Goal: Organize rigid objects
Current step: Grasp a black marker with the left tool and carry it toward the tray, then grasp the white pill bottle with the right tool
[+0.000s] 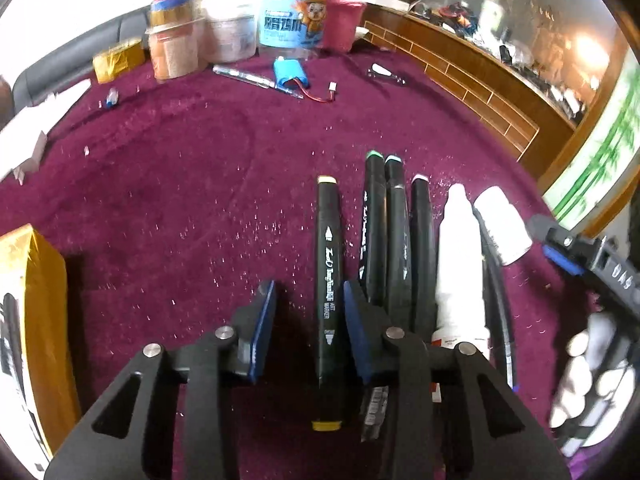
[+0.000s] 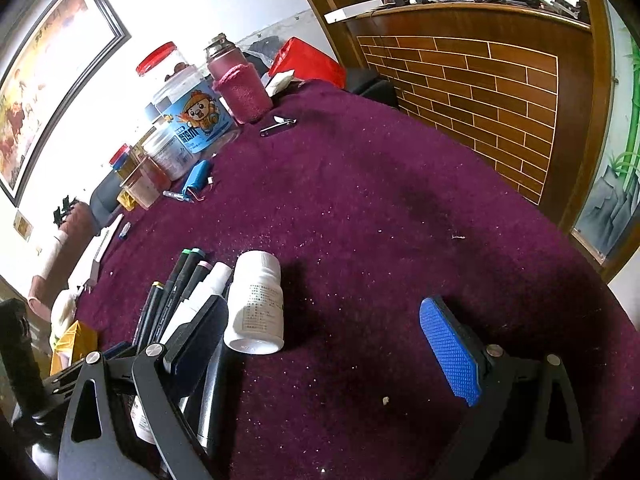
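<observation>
Purple felt cloth carries the yellow-capped marker, light, stiff and smooth, between the nearly shut left gripper pads, best pinched mid-barrel; the right gripper stands open.

Framed painting, brick-patterned cabinet

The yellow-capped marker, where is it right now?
In the left wrist view the yellow-capped marker lies on the purple cloth between the left gripper's fingers, just left of the row of other markers.
</observation>
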Motion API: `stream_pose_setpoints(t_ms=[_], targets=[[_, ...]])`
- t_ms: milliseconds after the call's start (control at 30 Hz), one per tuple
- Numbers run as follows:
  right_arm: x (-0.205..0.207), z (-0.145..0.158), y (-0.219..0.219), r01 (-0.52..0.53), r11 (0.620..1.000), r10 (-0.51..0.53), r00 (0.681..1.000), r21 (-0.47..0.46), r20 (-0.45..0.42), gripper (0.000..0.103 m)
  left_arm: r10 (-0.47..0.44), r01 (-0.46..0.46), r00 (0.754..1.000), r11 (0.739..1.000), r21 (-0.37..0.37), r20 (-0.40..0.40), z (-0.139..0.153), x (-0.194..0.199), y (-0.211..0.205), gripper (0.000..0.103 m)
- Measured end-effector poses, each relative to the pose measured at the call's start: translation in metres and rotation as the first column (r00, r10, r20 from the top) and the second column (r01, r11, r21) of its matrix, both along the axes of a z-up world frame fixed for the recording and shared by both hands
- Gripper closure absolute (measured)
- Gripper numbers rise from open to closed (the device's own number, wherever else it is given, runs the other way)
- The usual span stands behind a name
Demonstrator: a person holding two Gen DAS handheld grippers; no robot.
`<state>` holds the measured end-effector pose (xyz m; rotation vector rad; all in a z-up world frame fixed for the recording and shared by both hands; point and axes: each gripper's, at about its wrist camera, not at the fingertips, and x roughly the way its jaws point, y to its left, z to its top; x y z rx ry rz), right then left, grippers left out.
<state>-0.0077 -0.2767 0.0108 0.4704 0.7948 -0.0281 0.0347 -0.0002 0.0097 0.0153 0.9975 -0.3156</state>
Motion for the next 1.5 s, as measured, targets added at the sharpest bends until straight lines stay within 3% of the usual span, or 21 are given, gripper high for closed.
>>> stream_pose_setpoints(t_ms=[33,133,200,333,433,533,633,767,867,967,1133,1233,1333,1400,1500], targets=[[0.000,0.000,0.000,0.000,1.000,0.000,1.000,-0.001,0.000,0.009,0.000,0.000,1.000,1.000,0.021,0.016,0.001,0.000,-0.002,0.092],[0.000,0.000,0.000,0.000,1.000,0.000,1.000,-0.003,-0.002,0.009,-0.039,0.035,0.999,0.993,0.109,0.034,0.003,-0.007,-0.012,0.092],[0.001,0.000,0.000,0.001,1.000,-0.001,1.000,-0.008,-0.004,0.009,-0.053,0.052,0.998,0.997,0.062,0.017,0.008,-0.014,-0.010,0.092],[0.001,0.000,0.001,0.000,1.000,0.000,1.000,-0.016,-0.008,0.009,-0.045,0.044,0.999,0.998,0.038,0.023,0.016,-0.024,-0.005,0.091],[0.003,0.000,0.002,0.000,1.000,0.000,1.000,-0.027,-0.014,0.008,-0.029,0.030,0.999,0.996,0.082,-0.019,0.004,-0.021,-0.009,0.091],[0.003,0.000,0.003,0.000,1.000,0.000,1.000,-0.029,-0.016,0.008,-0.014,0.014,1.000,0.997,0.079,0.008,0.002,-0.019,-0.013,0.091],[0.003,-0.001,0.003,0.000,1.000,-0.001,1.000,-0.030,-0.016,0.008,0.002,-0.002,1.000,0.999,-0.035,-0.018,0.003,-0.021,-0.001,0.091],[0.003,0.000,0.004,0.000,0.999,-0.001,1.000,-0.039,-0.020,0.008,0.049,-0.043,0.998,0.982,-0.181,0.029,0.020,-0.048,0.031,0.091],[0.004,0.000,0.006,-0.003,0.999,0.002,1.000,-0.051,-0.027,0.007,0.081,-0.061,0.995,0.958,-0.282,0.061,0.035,-0.072,0.056,0.091],[0.005,0.000,0.006,-0.004,0.999,0.003,1.000,-0.053,-0.029,0.007,0.127,-0.083,0.988,0.914,-0.398,0.085,0.051,-0.094,0.081,0.091],[0.012,0.000,0.014,-0.053,0.994,0.046,0.996,-0.099,-0.074,0.003,0.158,-0.080,0.978,0.885,-0.459,0.135,0.068,-0.117,0.102,0.090],[0.008,0.018,0.027,-0.092,0.981,0.077,0.993,-0.172,-0.094,0.021,0.177,-0.081,0.973,0.864,-0.497,0.150,0.076,-0.133,0.122,0.090],[-0.003,0.044,0.048,-0.132,0.974,0.127,0.991,-0.185,-0.038,0.021,0.210,-0.091,0.962,0.848,-0.522,0.174,0.083,-0.148,0.144,0.090],[-0.001,0.051,0.068,-0.185,0.956,0.174,0.983,-0.227,-0.065,0.021,0.237,-0.104,0.954,0.839,-0.533,0.186,0.085,-0.153,0.157,0.090],[-0.003,0.044,0.077,-0.181,0.933,0.154,0.982,-0.310,-0.110,0.026,0.255,-0.111,0.948,0.824,-0.555,0.189,0.083,-0.158,0.172,0.090]])
